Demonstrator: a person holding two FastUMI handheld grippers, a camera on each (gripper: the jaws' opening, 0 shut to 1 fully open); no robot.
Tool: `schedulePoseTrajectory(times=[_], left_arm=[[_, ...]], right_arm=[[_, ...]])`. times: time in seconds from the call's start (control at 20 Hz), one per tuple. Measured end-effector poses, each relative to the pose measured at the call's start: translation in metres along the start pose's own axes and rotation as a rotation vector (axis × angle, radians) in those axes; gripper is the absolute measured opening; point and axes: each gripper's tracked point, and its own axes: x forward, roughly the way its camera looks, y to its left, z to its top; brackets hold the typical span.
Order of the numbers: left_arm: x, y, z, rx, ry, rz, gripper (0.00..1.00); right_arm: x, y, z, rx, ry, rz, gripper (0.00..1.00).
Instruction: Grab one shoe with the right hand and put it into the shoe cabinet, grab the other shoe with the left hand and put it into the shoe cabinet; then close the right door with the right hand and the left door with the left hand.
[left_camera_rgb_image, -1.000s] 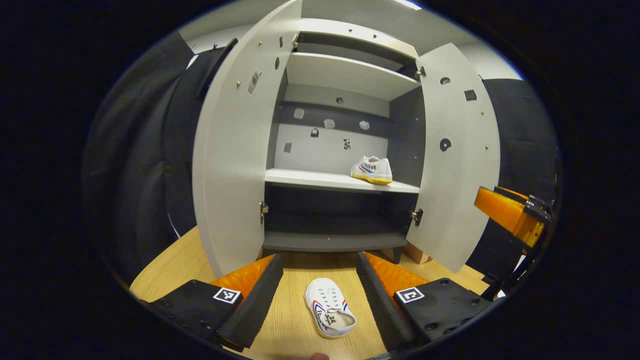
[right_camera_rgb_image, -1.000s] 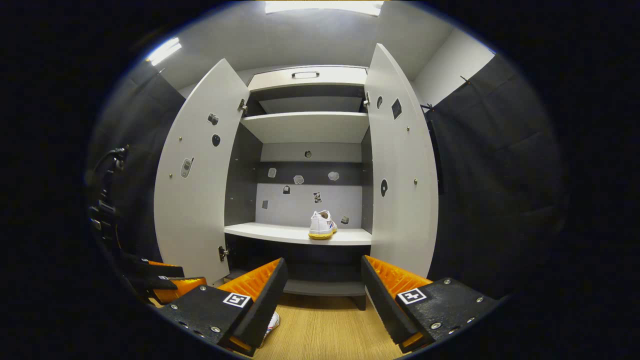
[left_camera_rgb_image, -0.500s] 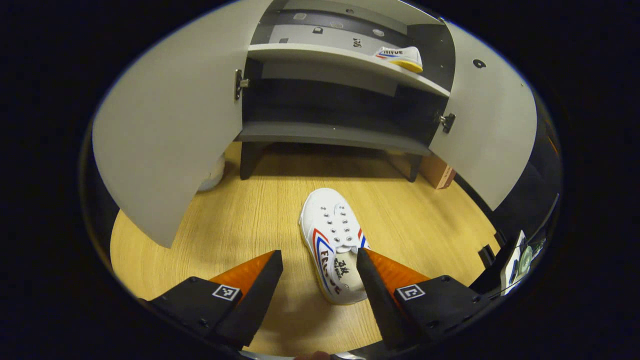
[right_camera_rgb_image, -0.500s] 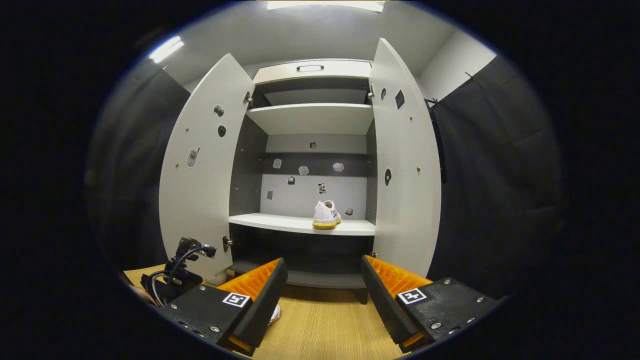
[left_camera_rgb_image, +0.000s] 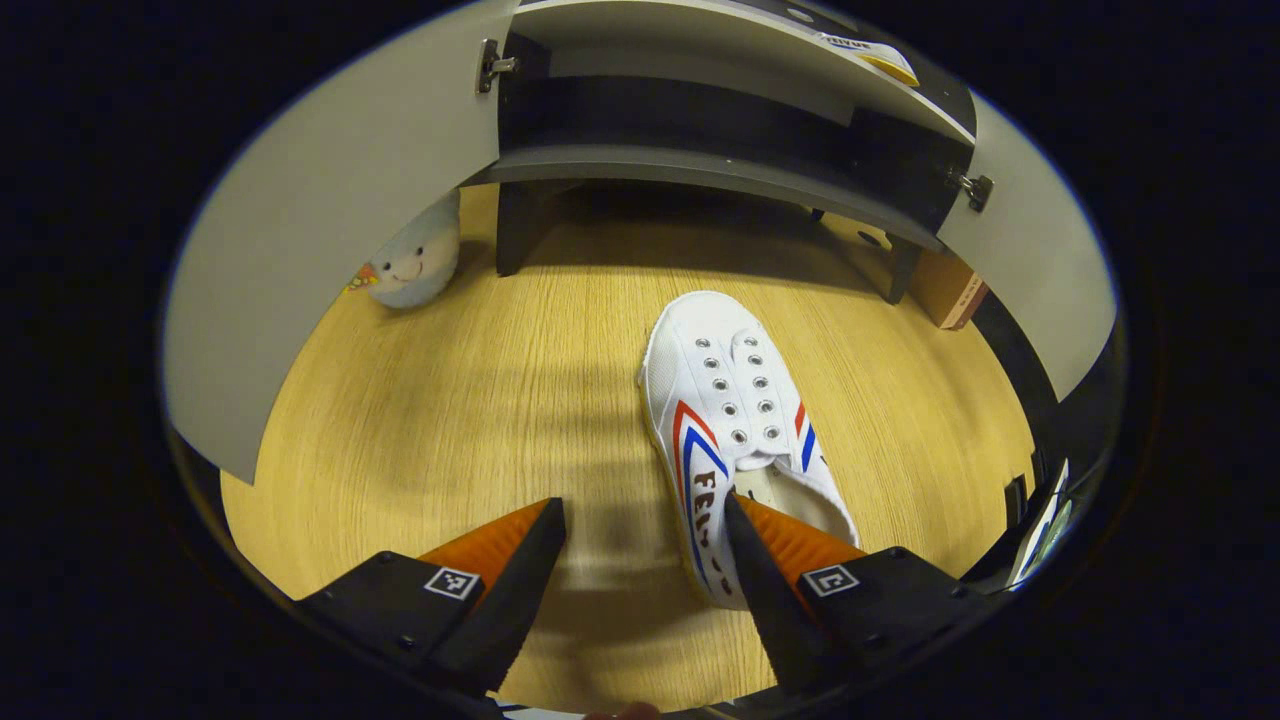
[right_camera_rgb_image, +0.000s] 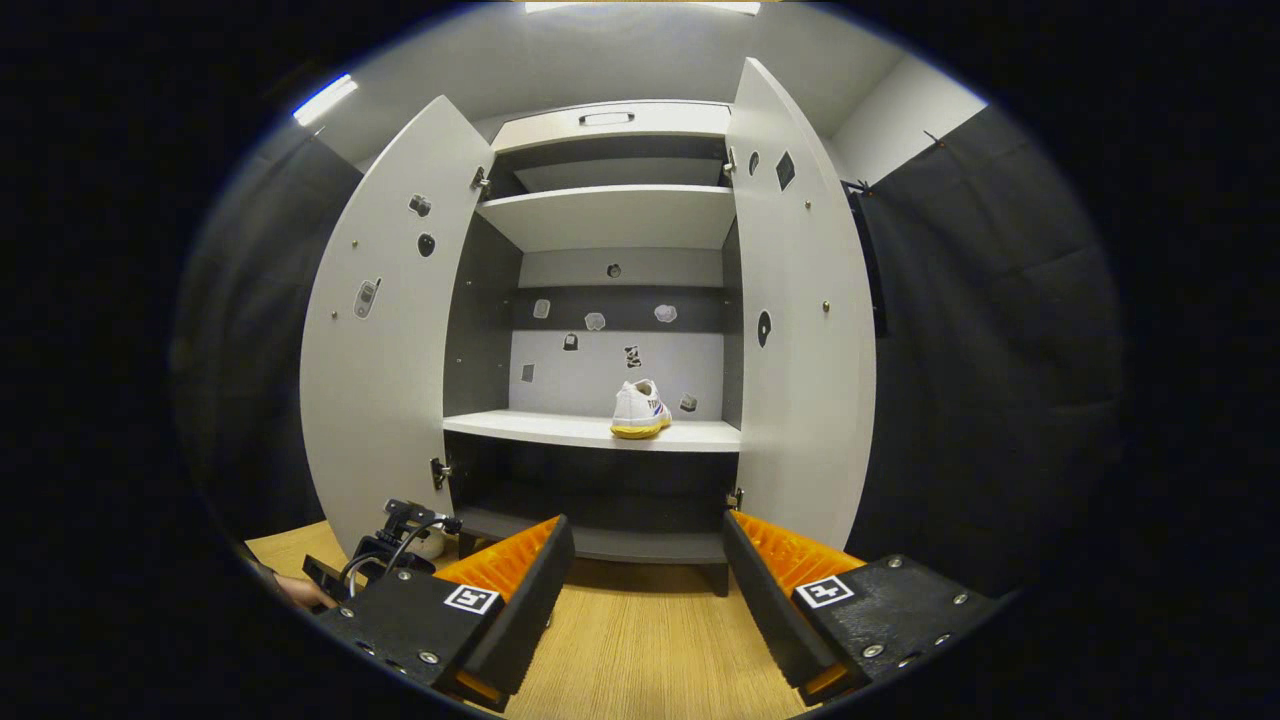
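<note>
Left gripper (left_camera_rgb_image: 640, 540): jaws stood wide, held low over the wooden floor (left_camera_rgb_image: 450, 400), pointing down at it. Gripped nothing.
Left gripper, right-hand finger (left_camera_rgb_image: 760, 560): lay over the heel opening of the floor shoe; whether it touched the shoe, cannot tell. The other finger stood on bare floor, apart from the shoe.
Floor shoe (left_camera_rgb_image: 730, 410): white canvas sneaker with red and blue side stripes, sole down on the floor in front of the shoe cabinet, toe toward the cabinet.
Right gripper (right_camera_rgb_image: 640, 570): jaws wide, empty, held level in front of the shoe cabinet (right_camera_rgb_image: 610, 215), facing its open middle.
Shelf shoe (right_camera_rgb_image: 640, 410): matching white sneaker with a yellow sole, upright on the cabinet's middle shelf (right_camera_rgb_image: 540, 428), toward the shelf's right end.
Left door (right_camera_rgb_image: 385, 330): swung open.
Right door (right_camera_rgb_image: 800, 320): swung open.
Plush toy (left_camera_rgb_image: 415, 260): pale, round, on the floor beside the cabinet's left front leg, partly behind the left door.
Cardboard box (left_camera_rgb_image: 950, 290): on the floor by the cabinet's right front leg.
</note>
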Motion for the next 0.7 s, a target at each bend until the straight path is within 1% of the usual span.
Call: schedulePoseTrajectory(times=[0.1,0.15,0.3,0.4,0.45,0.5,0.55,0.6,0.65,0.7], left_arm=[[0.01,-0.001,0.003,0.014,-0.044,0.005,1.0],[0.012,-0.003,0.011,0.026,-0.106,-0.005,1.0],[0.024,-0.006,0.029,0.088,-0.246,0.007,1.0],[0.033,-0.007,0.035,0.07,-0.293,0.004,1.0],[0.035,-0.007,0.037,0.054,-0.314,-0.01,1.0],[0.037,-0.01,0.035,0.027,-0.326,-0.042,1.0],[0.038,-0.015,0.035,-0.003,-0.329,-0.07,0.95],[0.038,-0.017,0.036,-0.024,-0.342,-0.084,0.89],[0.038,-0.02,0.036,-0.033,-0.351,-0.096,0.79],[0.038,-0.024,0.037,-0.04,-0.362,-0.104,0.73]], right_arm=[[0.002,0.0,-0.001,0.0,0.003,-0.002,0.92],[0.003,-0.001,-0.002,0.0,0.006,-0.004,0.92],[0.006,0.0,-0.005,0.003,0.021,-0.004,0.92],[0.007,0.0,-0.008,0.003,0.033,-0.003,0.92],[0.008,-0.001,-0.009,0.001,0.036,-0.005,0.92],[0.009,-0.002,-0.009,-0.001,0.037,-0.007,0.92],[0.009,-0.002,-0.01,-0.001,0.041,-0.009,0.92],[0.01,-0.002,-0.011,0.0,0.046,-0.01,0.92],[0.01,-0.001,-0.012,0.001,0.05,-0.009,0.92],[0.011,-0.001,-0.013,-0.001,0.055,-0.009,0.92]])
